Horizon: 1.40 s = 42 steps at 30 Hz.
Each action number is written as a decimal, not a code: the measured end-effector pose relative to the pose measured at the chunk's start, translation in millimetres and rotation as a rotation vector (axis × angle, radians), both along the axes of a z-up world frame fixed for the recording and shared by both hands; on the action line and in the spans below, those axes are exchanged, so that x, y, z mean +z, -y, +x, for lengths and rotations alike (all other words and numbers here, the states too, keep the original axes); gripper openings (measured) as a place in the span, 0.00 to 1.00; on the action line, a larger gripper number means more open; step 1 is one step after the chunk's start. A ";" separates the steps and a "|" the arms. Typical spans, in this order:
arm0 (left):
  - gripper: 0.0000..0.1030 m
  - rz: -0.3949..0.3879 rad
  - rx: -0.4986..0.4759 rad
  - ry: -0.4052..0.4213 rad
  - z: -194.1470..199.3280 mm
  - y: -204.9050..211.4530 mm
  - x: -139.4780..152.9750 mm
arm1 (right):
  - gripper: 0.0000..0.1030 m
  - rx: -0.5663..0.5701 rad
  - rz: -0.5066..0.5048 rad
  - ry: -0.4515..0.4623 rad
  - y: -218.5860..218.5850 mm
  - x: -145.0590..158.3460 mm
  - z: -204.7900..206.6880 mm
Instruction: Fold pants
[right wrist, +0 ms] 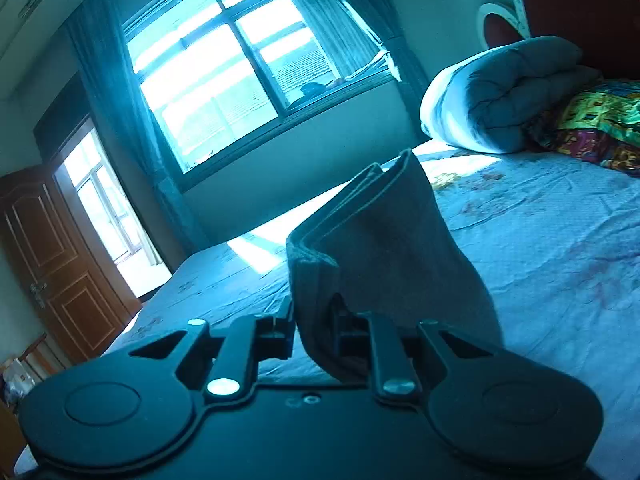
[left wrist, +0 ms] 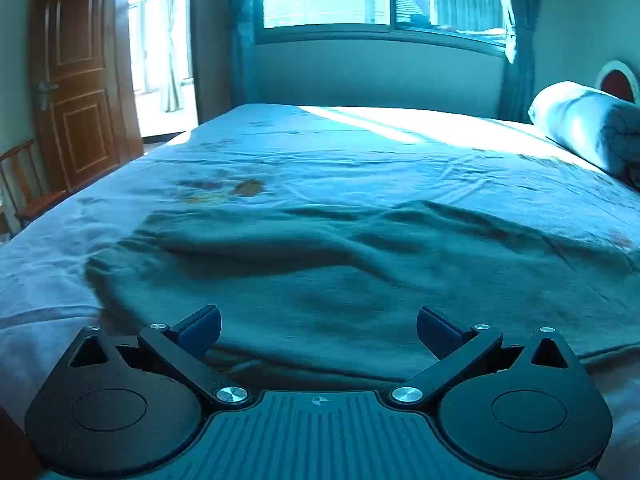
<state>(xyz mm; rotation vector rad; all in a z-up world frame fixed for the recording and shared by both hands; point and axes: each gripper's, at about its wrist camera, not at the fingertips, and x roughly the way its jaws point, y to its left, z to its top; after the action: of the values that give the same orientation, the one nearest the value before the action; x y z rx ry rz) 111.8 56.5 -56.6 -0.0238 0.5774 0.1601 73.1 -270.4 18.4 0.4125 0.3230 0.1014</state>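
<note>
**Pants: soft cloth, gripped at a layered edge, partly lifted from the bed**

The right gripper (right wrist: 316,332) is clamped on a stacked edge of the grey pants (right wrist: 372,248), whose layers stand up from its jaws above the bed (right wrist: 540,240). The left gripper (left wrist: 319,330) hangs empty with jaws wide apart, just above the rest of the pants (left wrist: 340,272), which lies wrinkled across the bed (left wrist: 360,152). The fabric appears limp, light and thick, so it probably sags and creases wherever unsupported. Recommended hold: pinch all layers together at a hem or corner; a single layer would likely let the fold slide apart.
</note>
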 end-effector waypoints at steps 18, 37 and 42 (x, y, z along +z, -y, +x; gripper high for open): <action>1.00 -0.222 -0.097 0.085 -10.3 -21.8 -20.6 | 0.20 0.316 0.099 -0.361 -116.8 -103.0 18.6; 1.00 -0.070 -0.250 -0.021 17.3 87.2 -29.7 | 0.33 -0.012 0.416 -0.267 61.9 -89.3 -16.0; 1.00 -0.102 -0.248 -0.046 23.5 83.1 -42.4 | 0.25 0.123 0.527 -0.371 34.8 -122.4 -15.4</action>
<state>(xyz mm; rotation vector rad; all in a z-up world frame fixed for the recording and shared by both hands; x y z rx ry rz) 135.3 -26.7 -99.0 -0.0474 0.6292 -0.1099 57.7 -305.2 -103.9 0.9382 0.6927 0.2328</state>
